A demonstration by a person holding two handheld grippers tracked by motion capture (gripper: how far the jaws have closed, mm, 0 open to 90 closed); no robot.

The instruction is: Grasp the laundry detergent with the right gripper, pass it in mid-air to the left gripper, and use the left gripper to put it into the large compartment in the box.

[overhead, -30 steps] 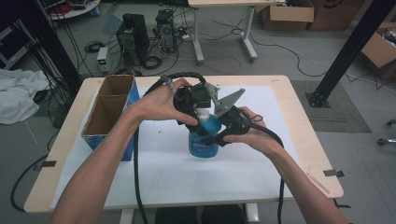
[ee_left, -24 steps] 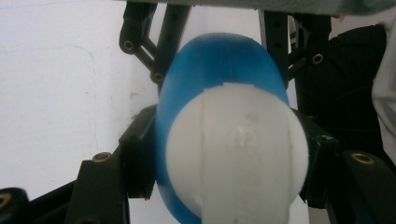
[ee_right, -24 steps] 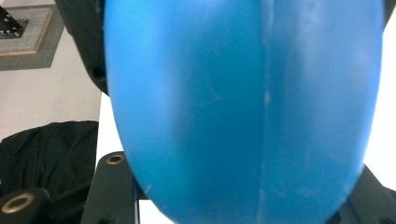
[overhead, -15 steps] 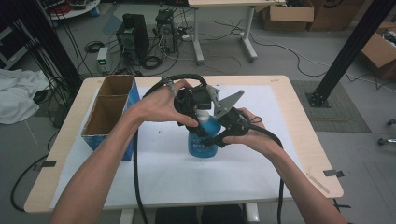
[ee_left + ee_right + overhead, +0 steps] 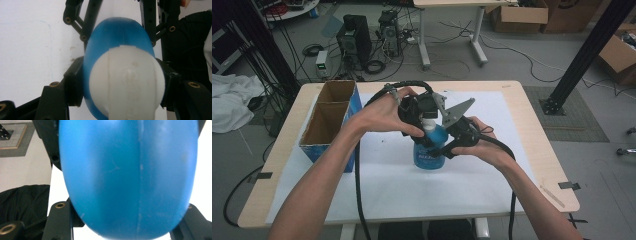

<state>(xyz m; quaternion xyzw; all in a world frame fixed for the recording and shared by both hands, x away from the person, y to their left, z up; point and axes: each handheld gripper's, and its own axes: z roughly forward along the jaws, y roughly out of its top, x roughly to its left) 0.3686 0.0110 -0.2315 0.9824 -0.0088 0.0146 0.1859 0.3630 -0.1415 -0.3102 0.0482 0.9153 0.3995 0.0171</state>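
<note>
High view, left gripper [image 5: 424,131] clamps bottle [image 5: 430,150] cap (white), right gripper [image 5: 447,147] grips body, easing

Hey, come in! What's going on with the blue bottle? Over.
Left gripper shut on bottle cap. Right gripper around its body, jaws just easing. Bottle upright on table. Nothing blocking.

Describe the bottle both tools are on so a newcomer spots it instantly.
Start at the white sheet covering the wooden table; right of the open cardboard box stands a blue bottle. It is the lone blue plastic item with a white cap, gripped at the cap by the left tool with the right tool around its body.
</note>
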